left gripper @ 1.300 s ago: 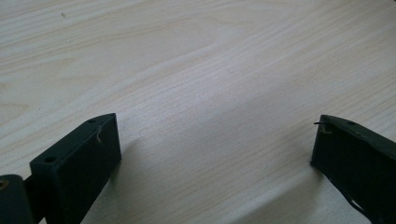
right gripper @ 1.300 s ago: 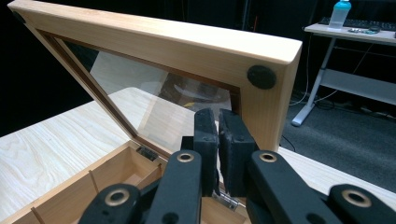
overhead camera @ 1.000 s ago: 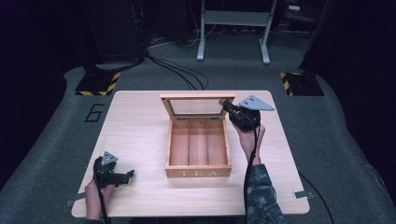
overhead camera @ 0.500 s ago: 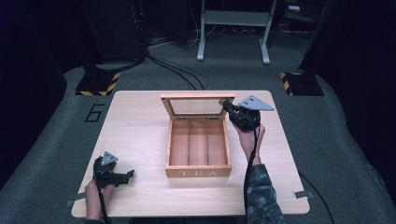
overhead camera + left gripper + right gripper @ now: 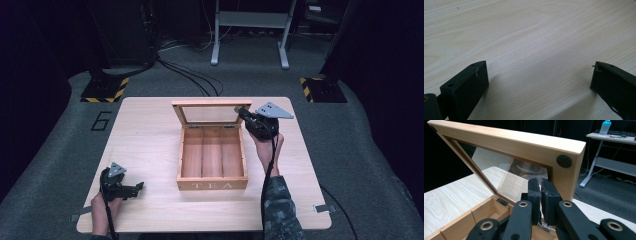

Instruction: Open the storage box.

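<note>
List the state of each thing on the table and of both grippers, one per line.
Tea box: open, three compartments, all empty.
Lid: raised, standing nearly upright on its hinges at the far side, clear pane.
Right gripper: shut, nothing between the jaws, tips at the lid's right frame; contact cannot be told.
Left gripper: open, holding nothing, low over bare table near the front left corner.

Wooden tea box (image 5: 212, 165), open, mid-table, three empty lengthwise compartments, "TEA" lettered on near front wall. Glass-paned lid (image 5: 209, 113) (image 5: 506, 165) raised on rear hinges, leaning slightly back, dark round bumper at upper corner of frame.
</note>
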The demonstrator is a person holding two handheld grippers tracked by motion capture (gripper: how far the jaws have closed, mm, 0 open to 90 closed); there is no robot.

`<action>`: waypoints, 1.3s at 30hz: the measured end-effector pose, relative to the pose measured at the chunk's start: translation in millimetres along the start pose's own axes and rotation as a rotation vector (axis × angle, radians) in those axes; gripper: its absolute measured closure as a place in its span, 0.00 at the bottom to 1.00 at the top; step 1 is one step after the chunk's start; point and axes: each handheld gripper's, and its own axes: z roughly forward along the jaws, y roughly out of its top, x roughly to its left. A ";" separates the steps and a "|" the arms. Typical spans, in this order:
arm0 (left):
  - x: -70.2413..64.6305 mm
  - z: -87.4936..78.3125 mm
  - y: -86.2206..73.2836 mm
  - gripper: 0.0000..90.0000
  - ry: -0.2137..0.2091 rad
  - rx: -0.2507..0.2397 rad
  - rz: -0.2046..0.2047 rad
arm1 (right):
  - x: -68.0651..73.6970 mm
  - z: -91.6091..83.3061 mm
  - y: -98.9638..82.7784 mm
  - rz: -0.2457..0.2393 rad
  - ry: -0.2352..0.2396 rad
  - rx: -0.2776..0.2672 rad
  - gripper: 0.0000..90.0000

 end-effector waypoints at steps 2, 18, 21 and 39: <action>-0.1 0.2 -0.1 0.01 0.000 -0.003 -0.001 | -0.1 0.0 0.0 0.001 0.000 -0.001 0.95; 0.2 0.2 0.0 0.01 0.002 -0.002 0.003 | 0.0 -1.8 -2.4 -0.003 0.012 0.000 0.95; 0.0 0.5 -0.1 0.01 0.004 -0.006 0.001 | 1.3 -4.0 -4.2 0.002 0.015 0.000 0.95; 0.2 0.2 -0.1 0.01 0.002 -0.002 0.007 | 13.9 -25.9 -31.9 0.024 0.066 0.005 0.95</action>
